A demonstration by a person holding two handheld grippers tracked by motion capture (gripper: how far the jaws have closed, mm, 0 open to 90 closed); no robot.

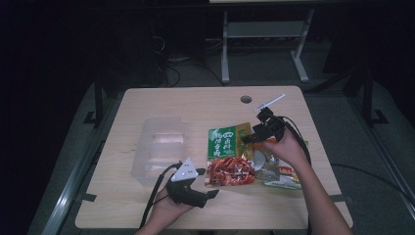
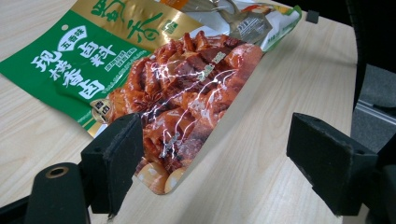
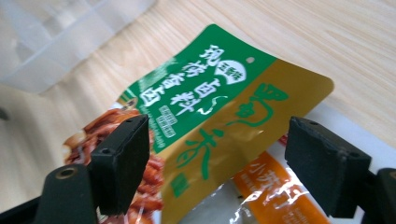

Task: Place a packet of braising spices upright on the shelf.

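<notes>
From the high view, a light wooden bench (image 1: 161, 100) stands in a dark room. A clear plastic box (image 1: 159, 147) sits on its left half. Beside the box lies a flat green and gold food packet (image 1: 227, 139) with white writing. A shiny packet with a picture of red-brown meat (image 1: 231, 171) lies just in front of it, and the two overlap. More packets, orange and pale green (image 1: 281, 177), lie to the right, partly hidden under the person's right arm. The left claw (image 1: 208, 188) is low on the bench, near the red meat packet, with a grey three-cornered plate on top. The right claw (image 1: 247, 138) hangs over the right edge of the green and gold packet. The picture is dim, so small writing is hard to read.

In the left gripper view, the left claw (image 2: 215, 158) is wide open. The corner of the red meat packet (image 2: 187, 102) lies on the bench between the black jaws, close to the left jaw. I cannot tell if that jaw touches it. The green and gold packet (image 2: 74, 70) is cut off at the top and left.

In the right gripper view, the right claw (image 3: 217, 161) is open and holds nothing. The green and gold packet (image 3: 219, 107) lies under the gap between the jaws. The orange packet (image 3: 275, 196) peeks out below it, cut off at the bottom. The clear plastic box (image 3: 56, 37) is blurry in the top left corner.
</notes>
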